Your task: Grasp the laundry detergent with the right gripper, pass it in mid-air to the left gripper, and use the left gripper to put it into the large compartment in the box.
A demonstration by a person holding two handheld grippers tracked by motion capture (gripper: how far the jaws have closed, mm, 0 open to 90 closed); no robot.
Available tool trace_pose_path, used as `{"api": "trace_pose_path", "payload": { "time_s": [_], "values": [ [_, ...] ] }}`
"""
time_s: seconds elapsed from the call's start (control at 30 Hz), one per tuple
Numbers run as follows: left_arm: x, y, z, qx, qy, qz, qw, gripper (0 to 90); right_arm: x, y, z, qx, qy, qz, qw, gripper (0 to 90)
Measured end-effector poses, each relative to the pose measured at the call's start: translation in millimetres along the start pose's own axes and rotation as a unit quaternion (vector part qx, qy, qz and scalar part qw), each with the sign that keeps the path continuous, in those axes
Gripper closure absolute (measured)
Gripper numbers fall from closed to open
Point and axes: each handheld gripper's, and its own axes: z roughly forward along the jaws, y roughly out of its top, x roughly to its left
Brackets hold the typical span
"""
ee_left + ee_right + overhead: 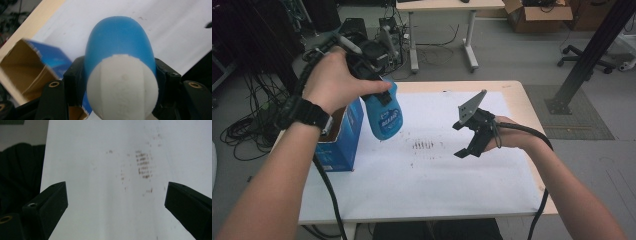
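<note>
My left gripper (381,96) hangs above the table's left side, shut on a blue bottle (384,117) that points down towards the mat. In the left gripper view the bottle (117,42) has its white cap (122,87) nearest the camera, with a black jaw pressed against each side. Just left of the bottle stands an open blue cardboard box (339,142), whose brown inside shows in the left gripper view (22,70). My right gripper (462,140) hovers open over the mat at centre right, and nothing lies between its wide-apart jaws (116,195).
A white paper mat (432,180) covers most of the wooden table (524,107). Brown smudges (423,145) mark its middle, also seen below the right gripper (143,165). Cables, a desk and a black stand sit on the floor beyond the table.
</note>
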Motion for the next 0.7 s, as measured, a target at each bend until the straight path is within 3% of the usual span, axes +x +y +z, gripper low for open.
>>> {"api": "trace_pose_path", "payload": {
  "time_s": [0.03, 0.07, 0.1, 0.13, 0.17, 0.2, 0.23, 0.27, 0.3, 0.37, 0.4, 0.5, 0.53, 0.57, 0.6, 0.7],
  "values": [
    [11.5, -3.3, -7.7, -0.001, 0.008, -0.036, 0.9993, 37.9, -0.6, -6.2, -2.3, 0.015, 0.001, 0.007, 0.9999, 4.5],
    [11.5, -3.3, -7.7, -0.001, 0.008, -0.036, 0.9993, 37.9, -0.6, -6.2, -2.3, 0.015, 0.001, 0.007, 0.9999, 4.5],
    [22.1, -7.3, -15.0, 0.000, 0.019, -0.072, 0.9972, 37.9, -1.9, -13.9, -6.0, 0.029, -0.011, 0.017, 0.9994, 4.5],
    [27.4, -9.4, -18.2, -0.003, 0.023, -0.093, 0.9954, 37.9, -2.6, -16.4, -7.4, 0.035, -0.014, 0.021, 0.9991, 4.5],
    [27.4, -9.4, -18.2, -0.003, 0.023, -0.093, 0.9954, 37.9, -3.4, -19.8, -9.3, 0.039, -0.018, 0.024, 0.9988, 4.5],
    [32.9, -11.6, -21.2, -0.004, 0.028, -0.109, 0.9936, 37.9, -3.4, -19.8, -9.3, 0.039, -0.018, 0.024, 0.9988, 4.5],
    [44.6, -16.5, -25.4, 0.001, 0.035, -0.141, 0.9894, 37.9, -4.6, -26.0, -13.0, 0.050, -0.028, 0.026, 0.9981, 5.1],
    [44.6, -16.5, -25.4, 0.001, 0.035, -0.141, 0.9894, 37.9, -5.3, -28.8, -14.6, 0.053, -0.034, 0.028, 0.9976, 5.3],
    [50.2, -19.1, -27.1, 0.004, 0.038, -0.157, 0.9869, 37.9, -5.3, -28.8, -14.6, 0.053, -0.034, 0.028, 0.9976, 5.3],
    [65.1, -27.1, -31.1, 0.003, 0.051, -0.195, 0.9794, 38.0, -6.9, -35.7, -19.8, 0.060, -0.044, 0.038, 0.9965, 5.8],
    [65.1, -27.1, -31.1, 0.003, 0.051, -0.195, 0.9794, 37.9, -6.9, -35.7, -19.8, 0.060, -0.044, 0.038, 0.9965, 5.8],
    [82.5, -38.2, -34.4, 0.003, 0.060, -0.237, 0.9695, 38.0, -8.0, -43.2, -26.7, 0.065, -0.052, 0.046, 0.9955, 6.0],
    [82.5, -38.2, -34.4, 0.003, 0.060, -0.237, 0.9695, 37.9, -8.5, -44.9, -28.4, 0.068, -0.055, 0.047, 0.9950, 6.0],
    [90.3, -43.4, -36.0, 0.002, 0.064, -0.254, 0.9651, 37.9, -9.0, -46.6, -29.8, 0.070, -0.058, 0.049, 0.9946, 5.9],
    [90.3, -43.4, -36.0, 0.002, 0.064, -0.254, 0.9651, 37.9, -9.0, -46.6, -29.8, 0.070, -0.058, 0.049, 0.9946, 5.9],
    [101.9, -51.5, -36.7, 0.007, 0.076, -0.277, 0.9578, 37.9, -10.1, -52.5, -34.8, 0.076, -0.063, 0.055, 0.9936, 5.9]
  ]
}}
